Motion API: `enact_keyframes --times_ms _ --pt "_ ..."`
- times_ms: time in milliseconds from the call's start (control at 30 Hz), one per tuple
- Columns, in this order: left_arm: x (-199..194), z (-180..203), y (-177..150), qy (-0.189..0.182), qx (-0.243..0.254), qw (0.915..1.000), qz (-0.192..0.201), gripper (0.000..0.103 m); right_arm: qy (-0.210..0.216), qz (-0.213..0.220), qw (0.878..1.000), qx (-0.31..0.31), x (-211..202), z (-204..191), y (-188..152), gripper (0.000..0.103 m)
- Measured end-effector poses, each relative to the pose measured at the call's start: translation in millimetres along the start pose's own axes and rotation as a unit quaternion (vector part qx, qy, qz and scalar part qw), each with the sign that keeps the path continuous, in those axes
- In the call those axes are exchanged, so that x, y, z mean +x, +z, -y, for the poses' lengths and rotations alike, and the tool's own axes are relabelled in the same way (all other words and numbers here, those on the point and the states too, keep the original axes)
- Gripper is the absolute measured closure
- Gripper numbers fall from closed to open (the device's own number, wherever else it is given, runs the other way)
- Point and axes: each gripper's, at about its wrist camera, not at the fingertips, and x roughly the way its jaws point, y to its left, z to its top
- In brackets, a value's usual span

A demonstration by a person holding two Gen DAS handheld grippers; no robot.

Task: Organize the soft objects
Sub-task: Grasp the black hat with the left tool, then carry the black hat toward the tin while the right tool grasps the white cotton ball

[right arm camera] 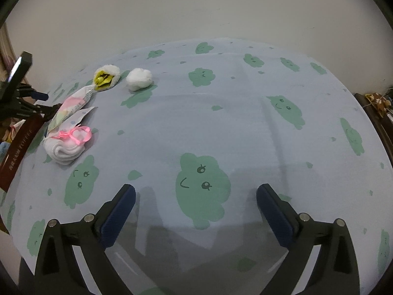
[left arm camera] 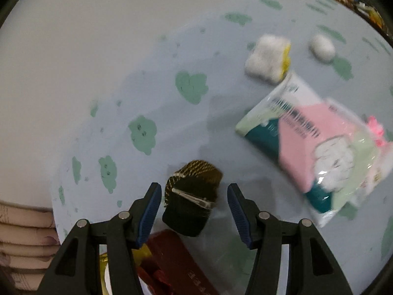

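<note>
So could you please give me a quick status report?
Left gripper open, dark knitted bundle between its fingers, untouched. Right gripper open, empty. Nothing blocking.

On the bed sheet (right arm camera: 221, 127), seen from the right wrist, the fluffy slipper (right arm camera: 107, 77) lies at the far left with the ball (right arm camera: 139, 79) just to its right. The plastic packet (right arm camera: 71, 109) lies nearer than the slipper, and the folded socks (right arm camera: 67, 147) lie nearer still, touching the packet. In the left wrist view a bundle (left arm camera: 192, 199) lies between the open fingers of the left claw (left arm camera: 194, 205), with the box (left arm camera: 176, 260) below it at the sheet's edge.
</note>
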Motion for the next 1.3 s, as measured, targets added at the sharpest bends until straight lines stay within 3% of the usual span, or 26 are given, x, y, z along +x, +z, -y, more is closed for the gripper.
enact_keyframes --times_ms 100,300,400,467,600,767,833,900,967,1033,1233,1300 --pt "17 -8 -1 -0.006 0.007 0.9997 -0.022 0.046 0.0 -0.001 1.0 -0.001 1 0 0 0.003" --pt "31 -27 -1 -0.073 -0.001 0.9969 -0.03 0.046 -0.004 -0.004 1.0 -0.004 2 -2 0 0.003" --pt "40 -49 -5 -0.132 -0.053 0.9891 -0.039 0.046 -0.006 -0.007 1.0 -0.007 3 -3 0 0.001" --pt "43 -56 -9 -0.154 -0.084 0.9837 -0.04 0.052 -0.007 -0.008 1.0 -0.009 4 -4 1 0.001" --pt "37 -50 -13 -0.144 -0.088 0.9853 -0.025 0.061 -0.008 -0.009 1.0 -0.009 5 -4 1 0.001" --pt "10 -28 -19 -0.111 -0.109 0.9877 0.019 0.061 -0.008 -0.01 1.0 -0.01 5 -5 1 0.0" --pt "-9 -23 -23 -0.105 -0.133 0.9844 0.046 0.061 -0.007 -0.01 1.0 -0.01 5 -5 0 0.0" --pt "-33 -17 -33 -0.093 -0.176 0.9773 0.072 0.061 -0.007 -0.01 1.0 -0.01 5 -5 0 0.0" --pt "-59 -14 -51 -0.091 -0.226 0.9646 0.1 0.061 -0.008 -0.01 1.0 -0.011 5 -5 0 0.0" --pt "-81 1 -58 -0.084 -0.248 0.9577 0.119 0.061 -0.008 -0.01 1.0 -0.011 5 -5 0 0.0" --pt "-131 37 -113 -0.134 -0.327 0.922 0.159 0.06 -0.012 -0.005 1.0 -0.013 2 -7 2 0.001" --pt "-140 49 -127 -0.139 -0.338 0.9156 0.167 0.06 0.007 0.005 1.0 -0.011 -1 -9 9 0.001"
